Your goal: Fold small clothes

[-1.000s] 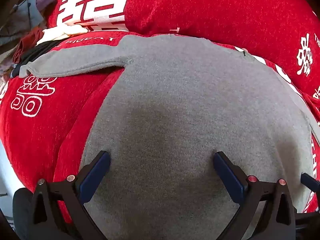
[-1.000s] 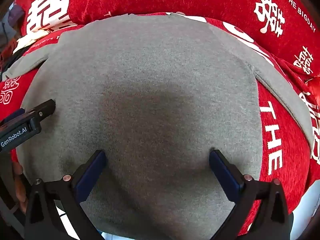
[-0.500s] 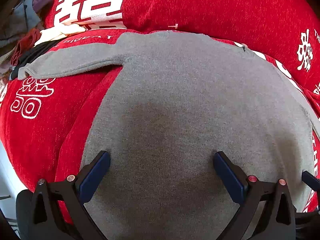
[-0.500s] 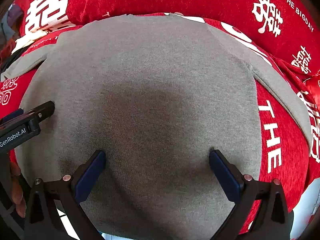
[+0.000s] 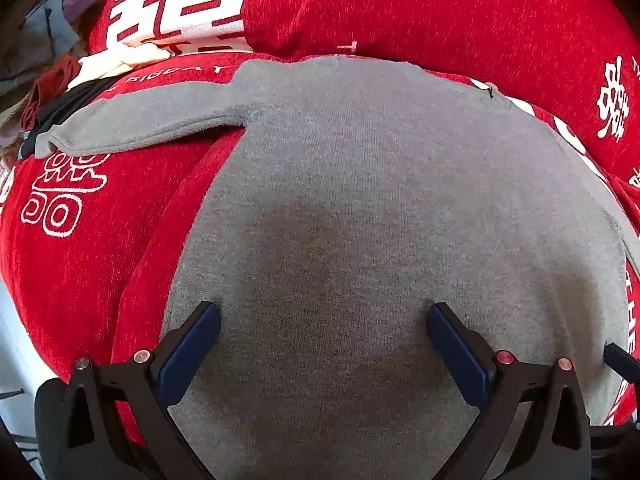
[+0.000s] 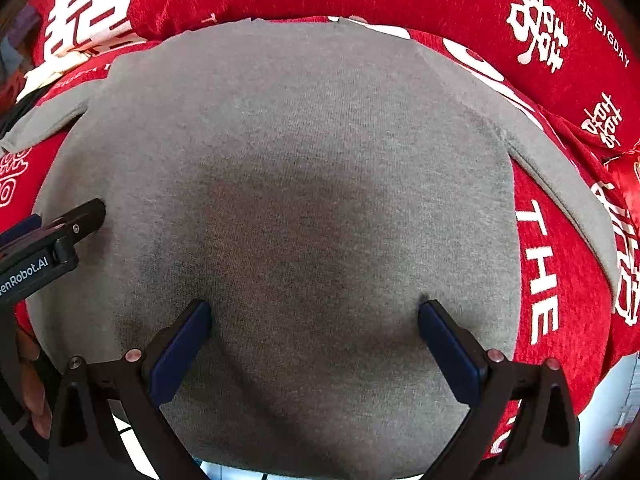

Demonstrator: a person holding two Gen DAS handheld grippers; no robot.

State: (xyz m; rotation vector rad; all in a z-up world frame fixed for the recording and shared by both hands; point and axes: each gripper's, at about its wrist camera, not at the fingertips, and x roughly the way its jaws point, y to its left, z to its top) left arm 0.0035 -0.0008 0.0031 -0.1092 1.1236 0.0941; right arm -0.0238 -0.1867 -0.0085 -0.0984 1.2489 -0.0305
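With both grippers, left (image 5: 323,338) and right (image 6: 314,334), fingers spread empty over the grey sweater (image 5: 380,220), we should pinch its hem evenly.

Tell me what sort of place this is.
Probably a home, on a sofa or bed: a grey knit sweater lies spread on a plush red cover with white printed characters, beside a heap of other clothes at the left edge.

On the red cover (image 6: 560,280) I can read white "THE" beside the grey garment's edge, and "THE BIGDAY" on the red cushion (image 6: 600,20) behind it, by a white double-happiness character. The left gripper (image 6: 52,248), seen from my right camera, carries "enRobot.AI", its first letter cut off.
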